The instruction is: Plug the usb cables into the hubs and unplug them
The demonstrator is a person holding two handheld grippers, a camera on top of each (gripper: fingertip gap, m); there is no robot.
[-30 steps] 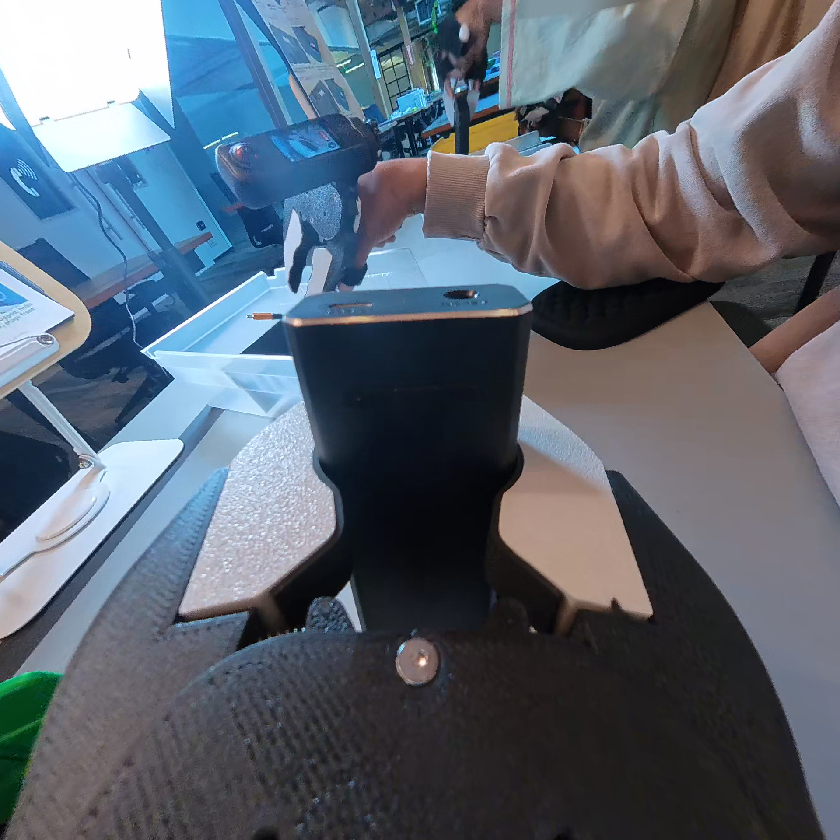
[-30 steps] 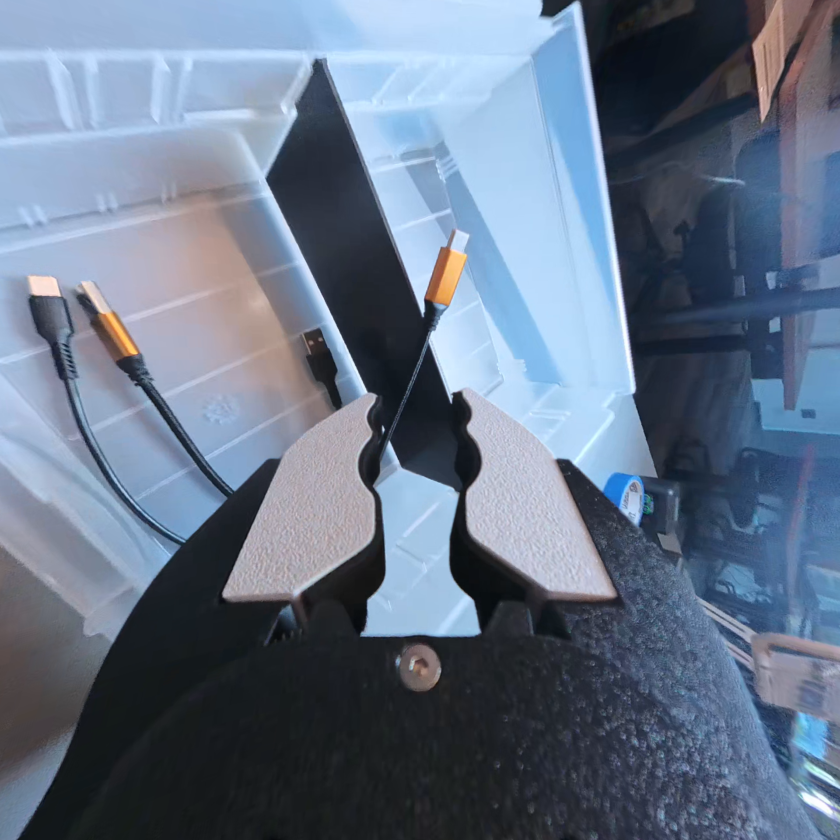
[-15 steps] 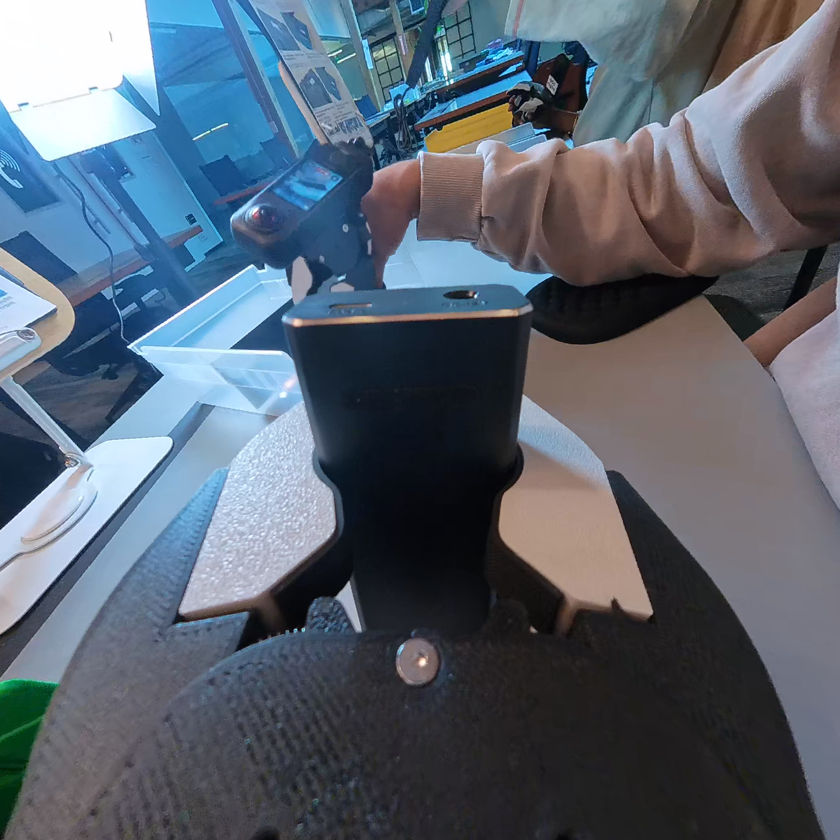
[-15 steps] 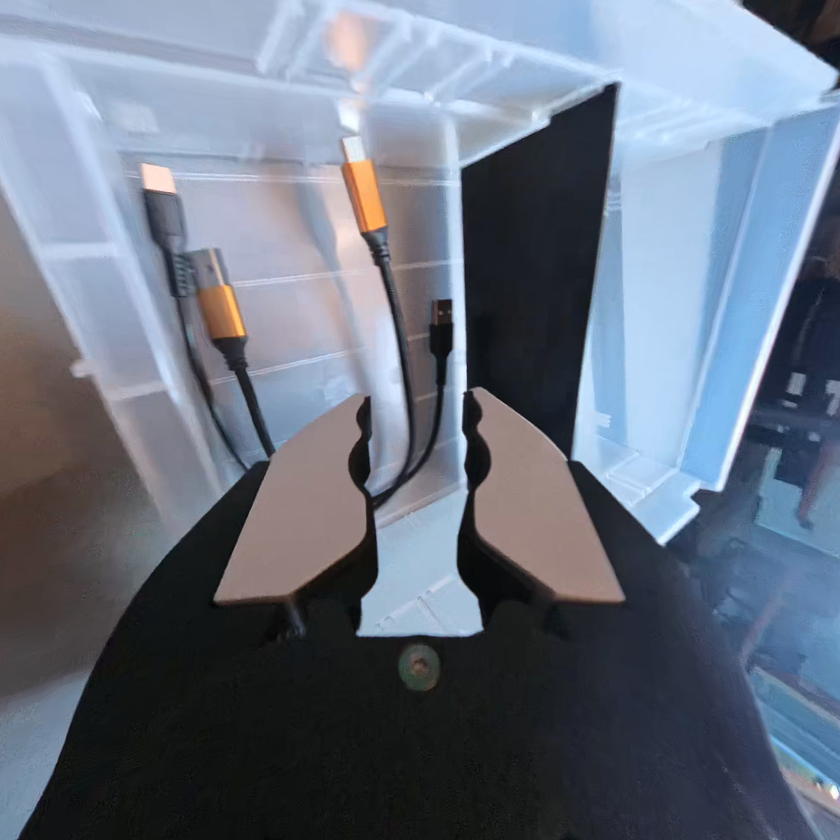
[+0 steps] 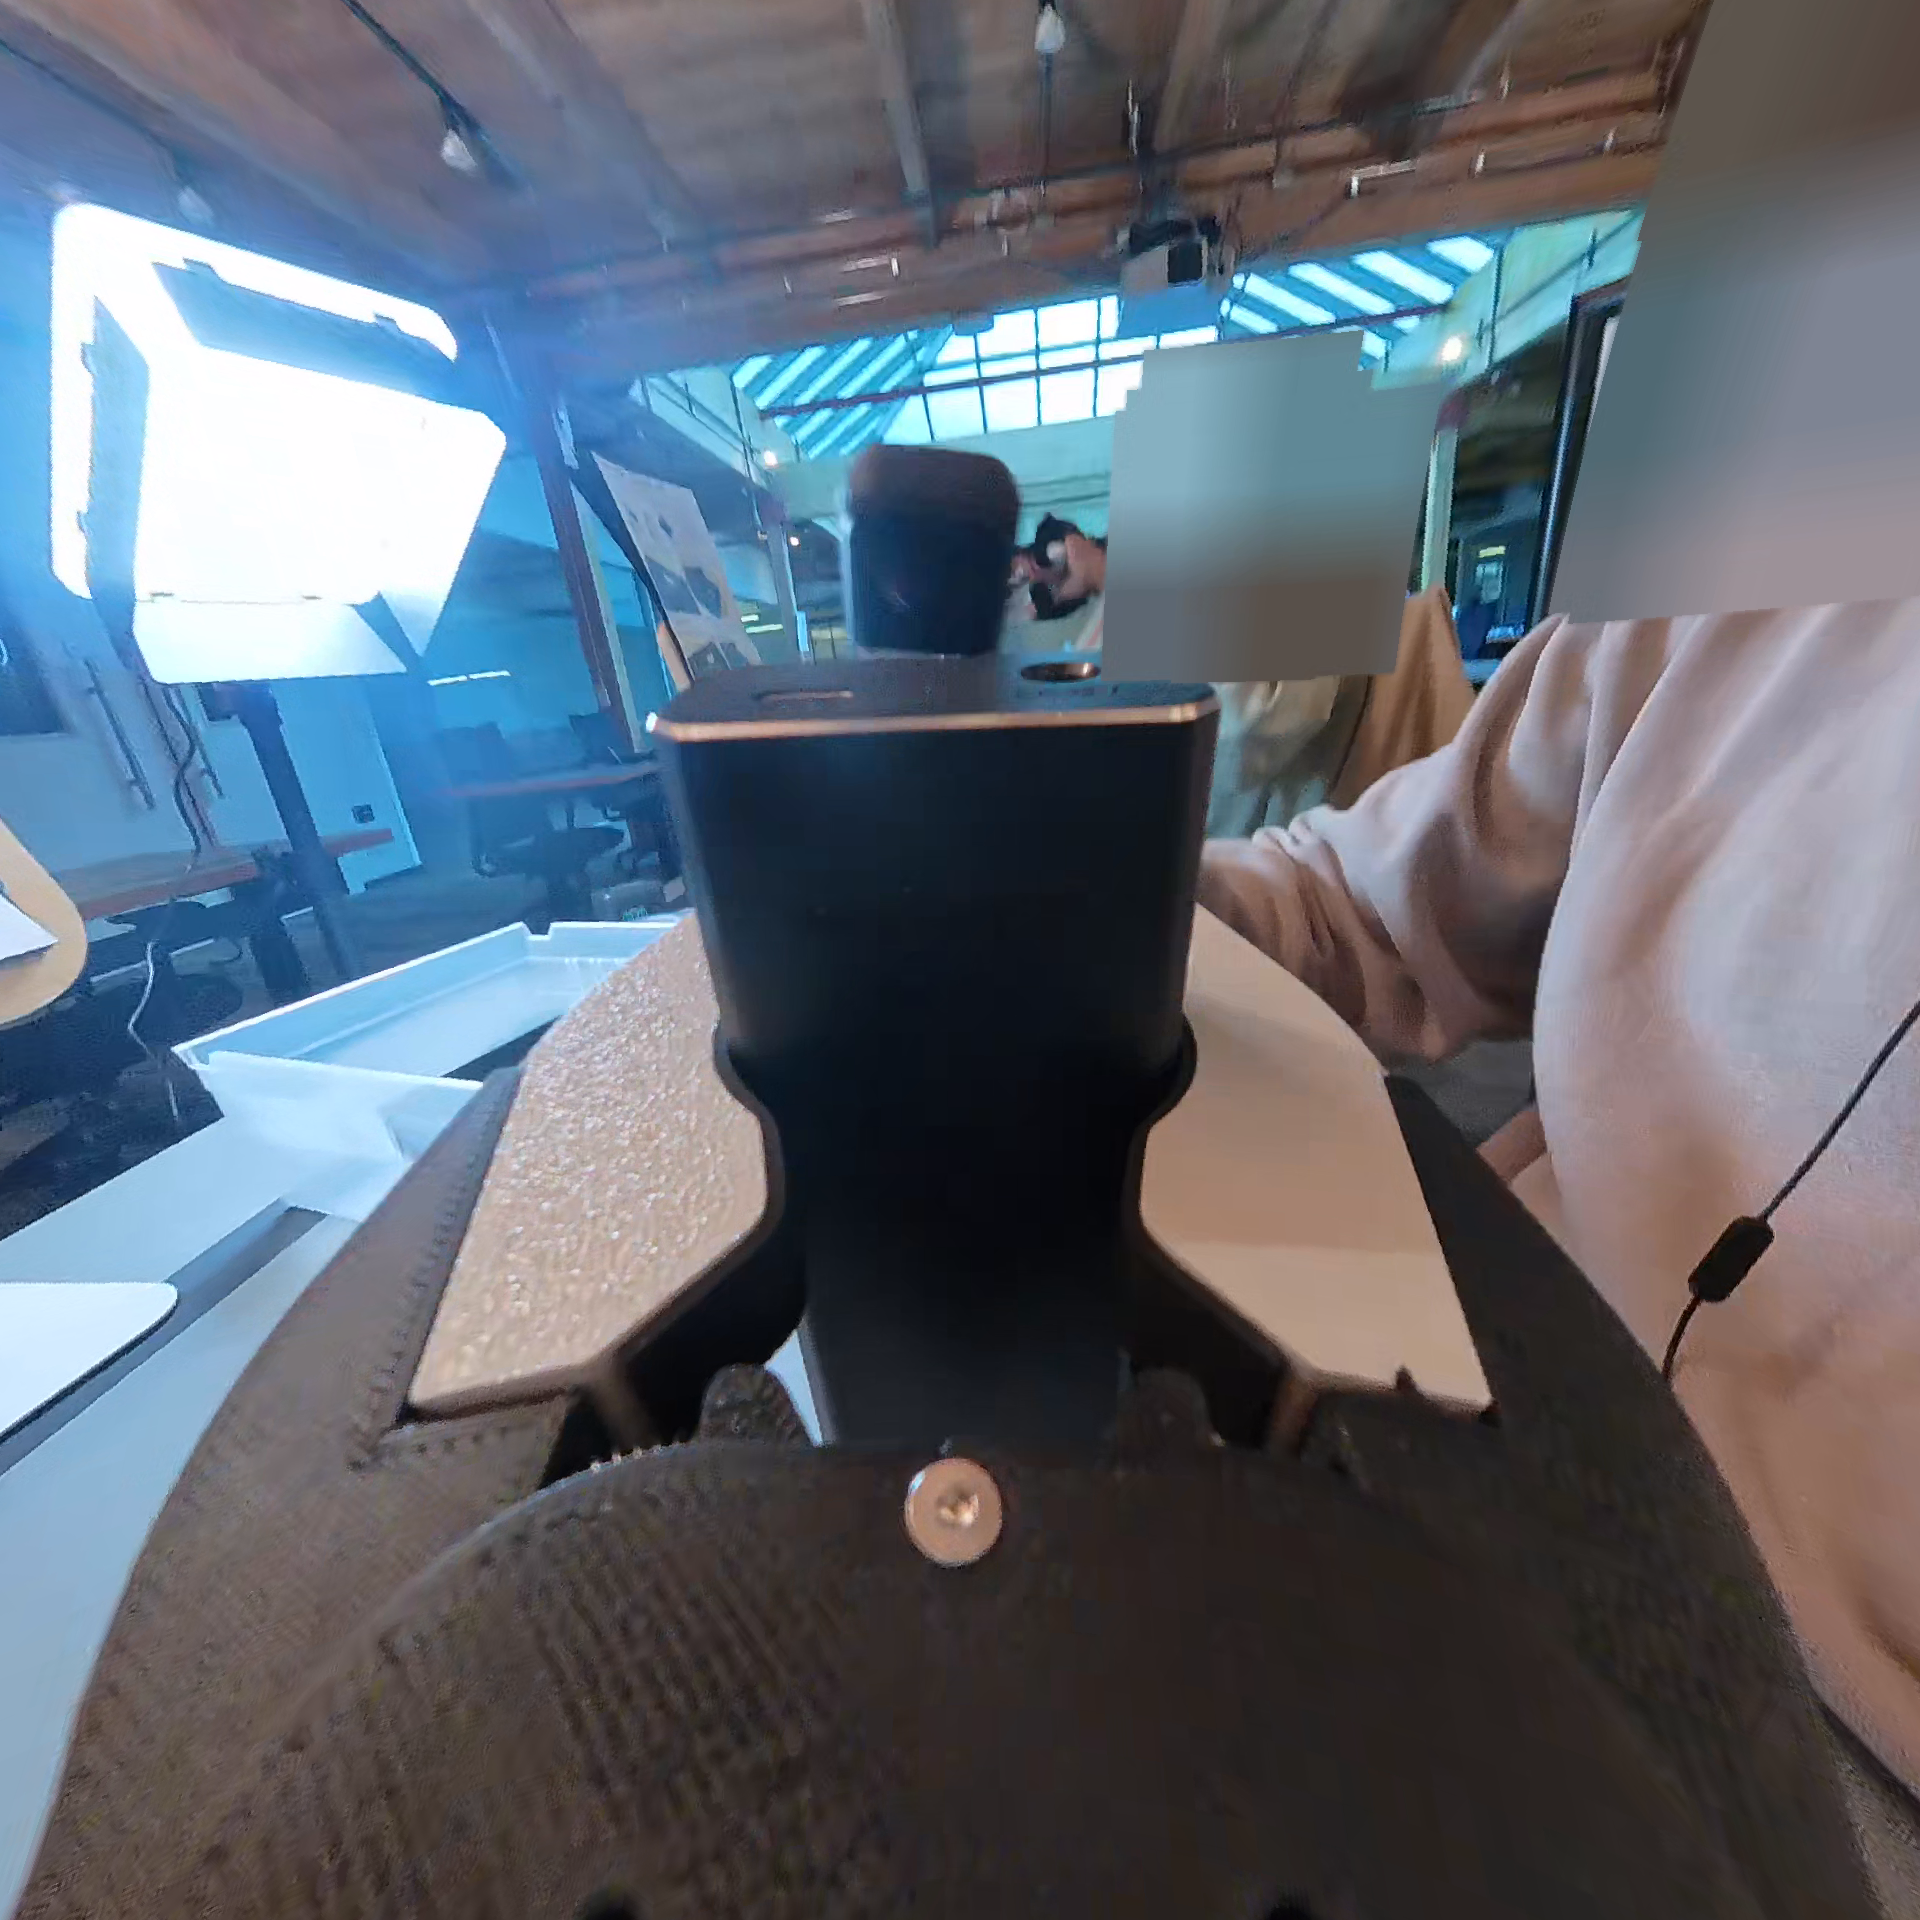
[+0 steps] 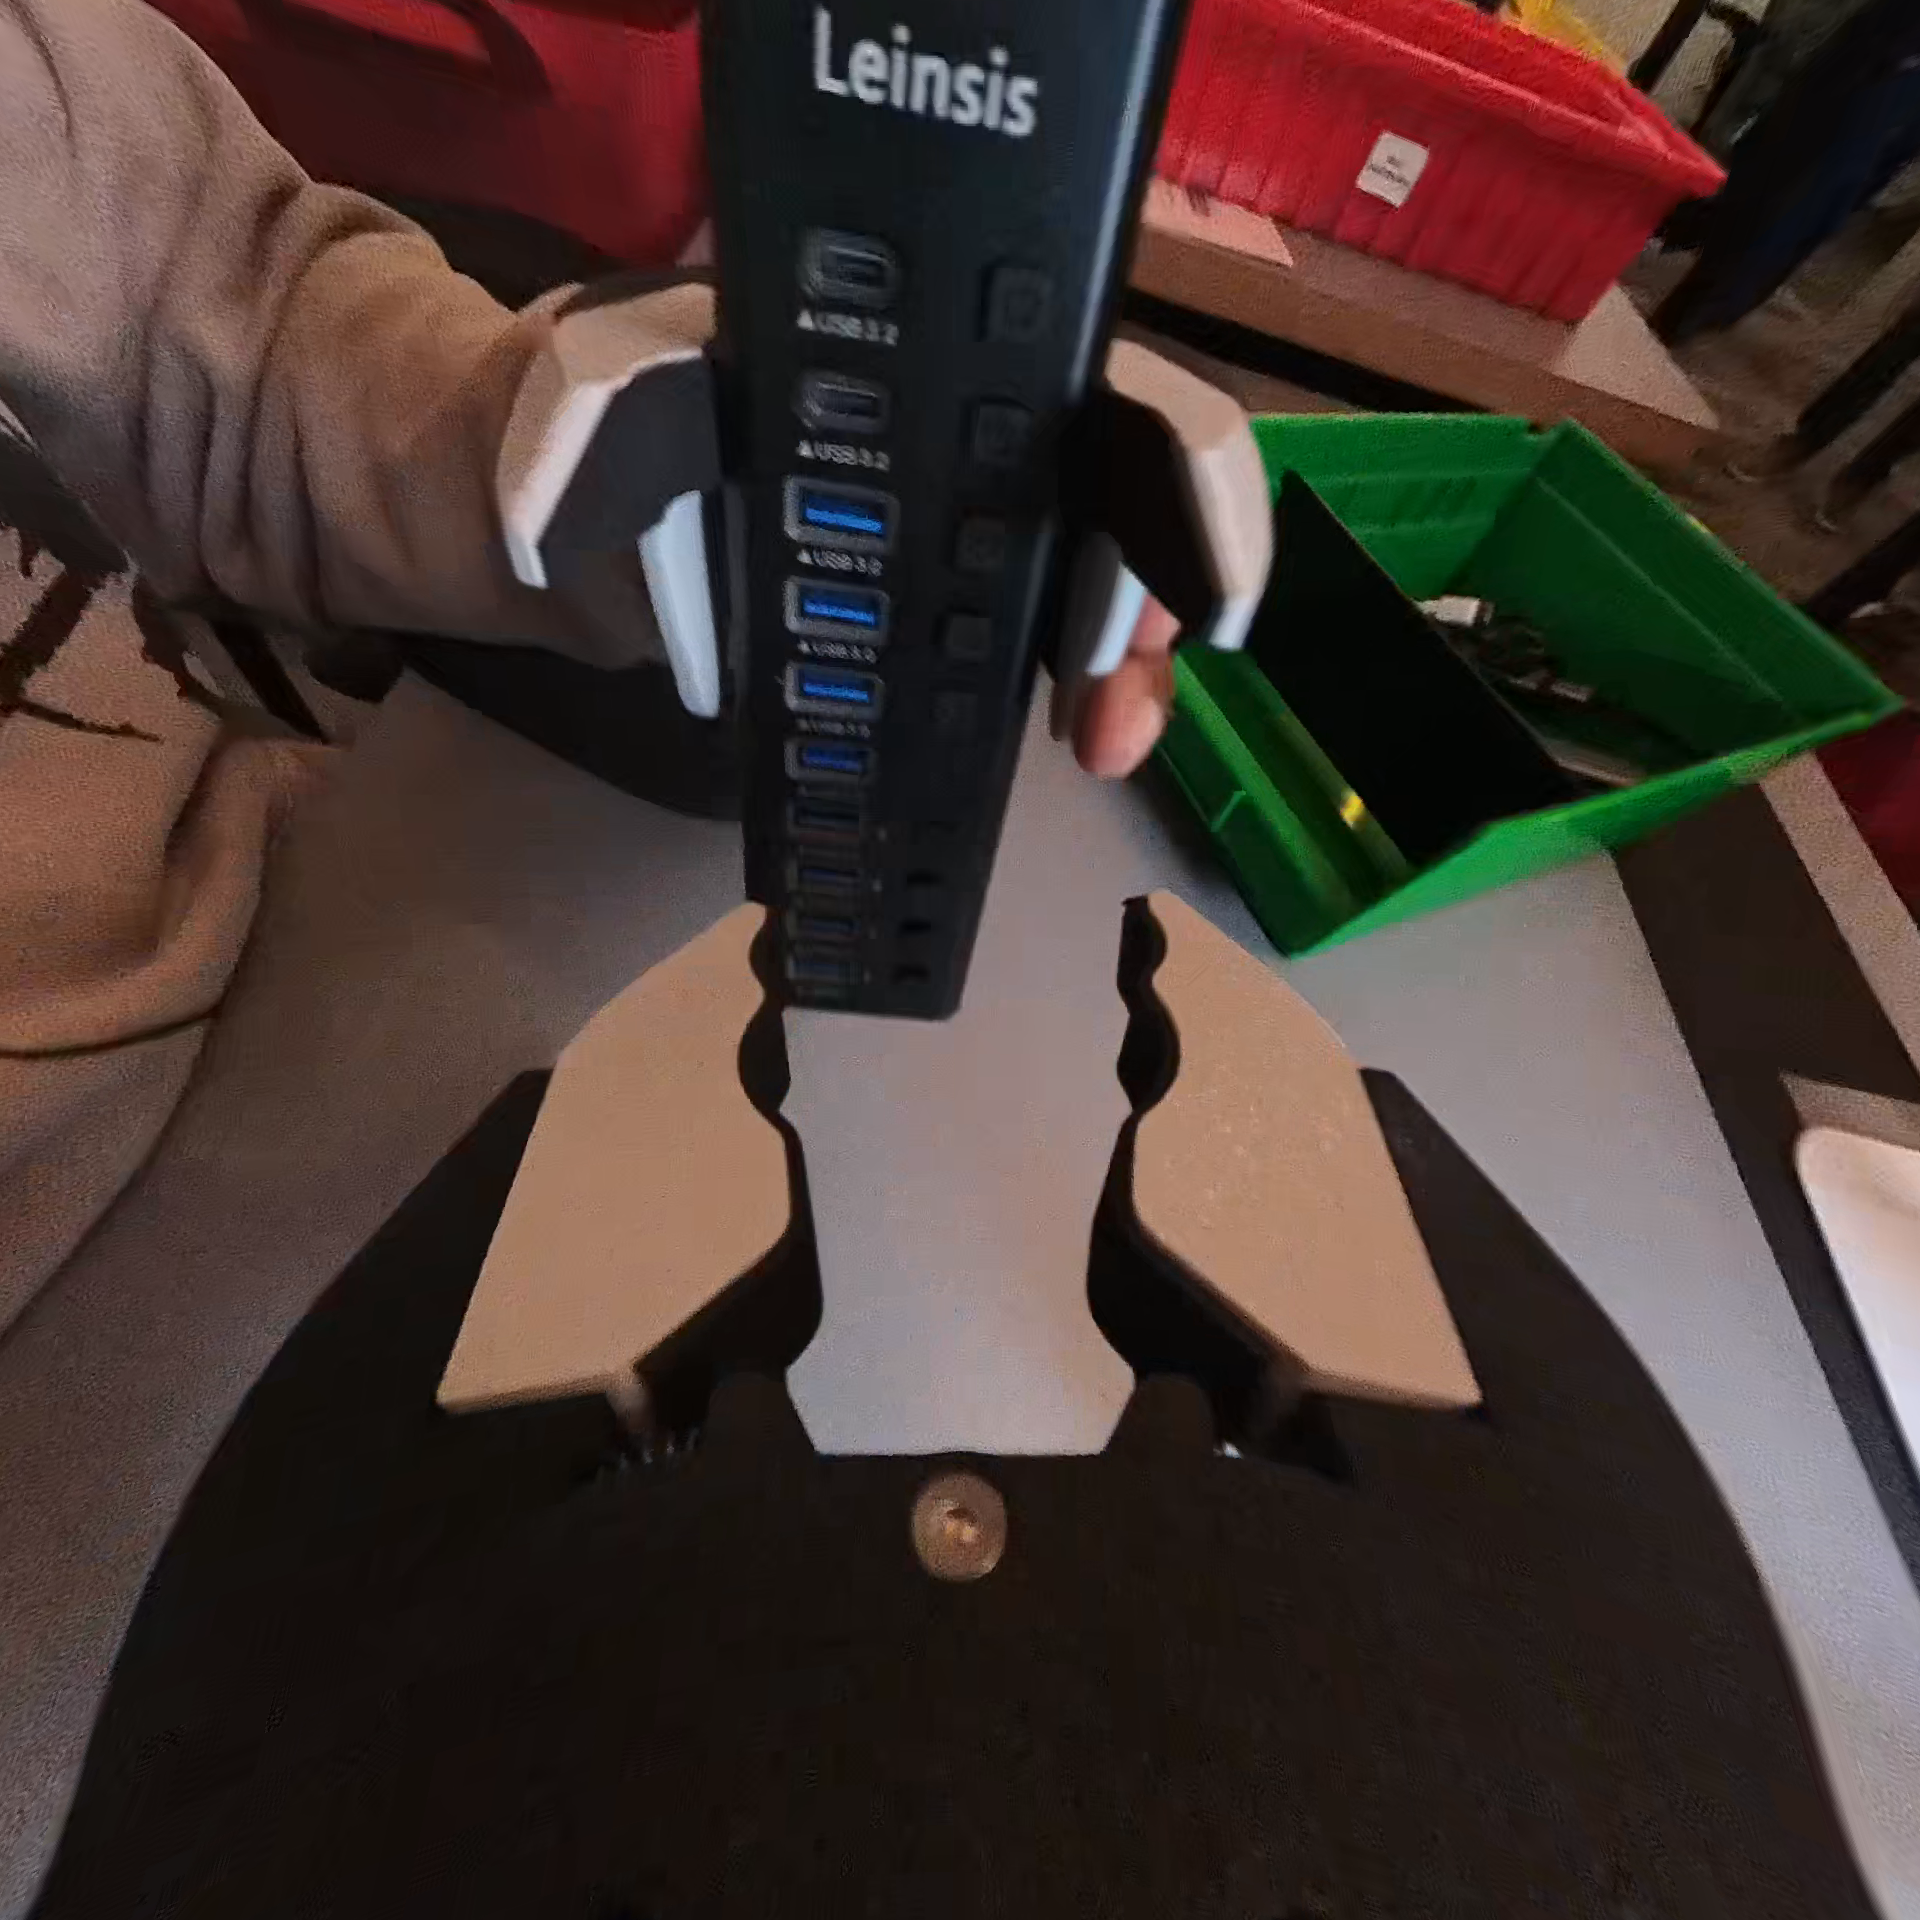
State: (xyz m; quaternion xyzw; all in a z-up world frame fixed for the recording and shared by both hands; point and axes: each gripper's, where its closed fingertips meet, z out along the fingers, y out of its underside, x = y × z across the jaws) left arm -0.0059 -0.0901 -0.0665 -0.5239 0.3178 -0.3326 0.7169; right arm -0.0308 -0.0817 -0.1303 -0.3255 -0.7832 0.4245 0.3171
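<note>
My left gripper (image 5: 935,935) is shut on a long black USB hub (image 5: 935,810) and holds it above the grey table. In the right wrist view the hub (image 6: 894,499) shows its port face, with a row of blue ports and small buttons, and the left gripper's fingers (image 6: 681,603) clamp its sides. My right gripper (image 6: 945,925) is open and empty, with the hub's near end just in front of its fingertips. The right gripper's camera body (image 5: 930,561) shows beyond the hub. No cable is in view.
A white tray (image 5: 416,997) lies on the table to the left in the left wrist view. A green bin (image 6: 1558,644) with a black divider stands at the right, red bins (image 6: 1403,135) beyond it. The person's sleeve (image 6: 260,416) is close at the left. The grippers' ends are close to 6 cm from one another.
My right gripper has swung away from the white tray and its cables to face the hub, and its jaws have opened wider. My left gripper has tilted the hub upward.
</note>
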